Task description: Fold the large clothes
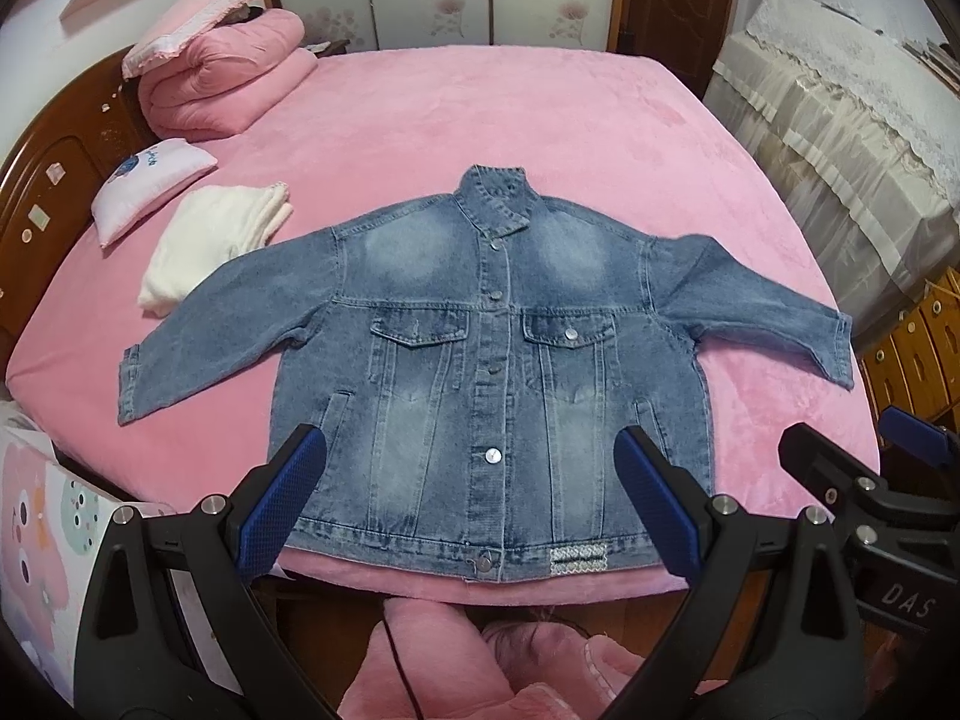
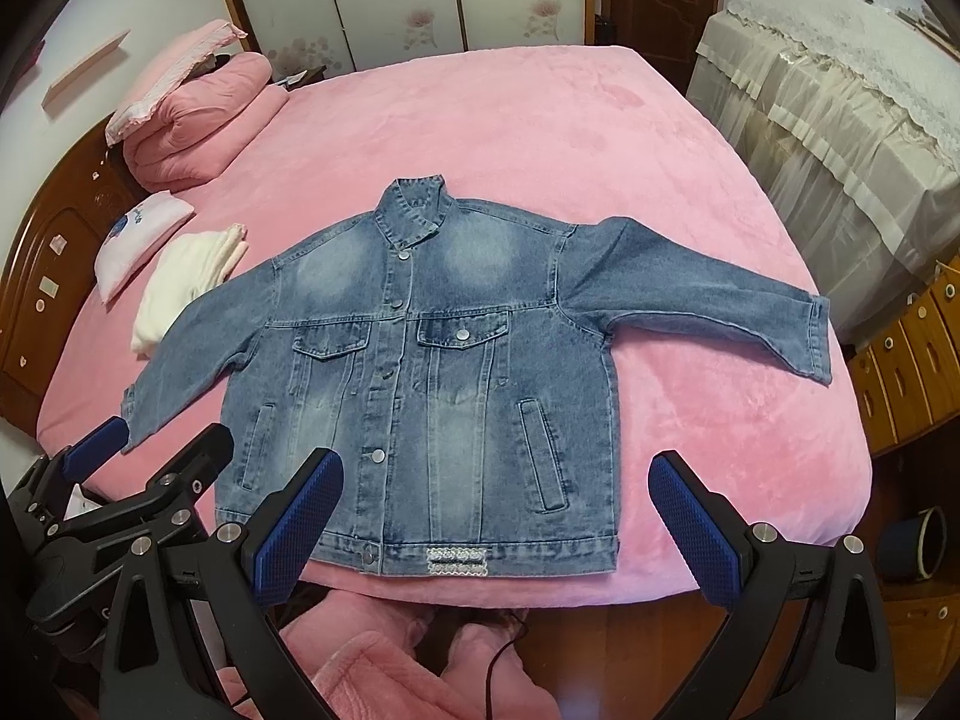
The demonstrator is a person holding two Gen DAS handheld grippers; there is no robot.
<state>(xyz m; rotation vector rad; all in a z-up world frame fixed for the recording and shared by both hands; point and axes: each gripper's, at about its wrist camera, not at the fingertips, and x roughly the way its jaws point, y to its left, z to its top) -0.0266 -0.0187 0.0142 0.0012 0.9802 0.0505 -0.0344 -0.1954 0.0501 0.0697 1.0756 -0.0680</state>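
A blue denim jacket [image 1: 480, 348] lies flat and buttoned, front up, on the pink bed [image 1: 540, 120], both sleeves spread out, hem at the near edge. It also shows in the right wrist view [image 2: 432, 360]. My left gripper [image 1: 471, 474] is open and empty, held above the hem. My right gripper [image 2: 495, 492] is open and empty, above the jacket's lower right side. The right gripper shows at the right edge of the left wrist view [image 1: 852, 450]; the left gripper shows at the lower left of the right wrist view [image 2: 156, 444].
A folded white cloth [image 1: 210, 240], a small pink pillow [image 1: 150, 186] and a folded pink quilt [image 1: 222, 78] lie at the bed's left. A wooden headboard [image 1: 54, 180] is left, a covered cabinet [image 1: 840, 120] right. Pink slippers [image 1: 450, 660] are below.
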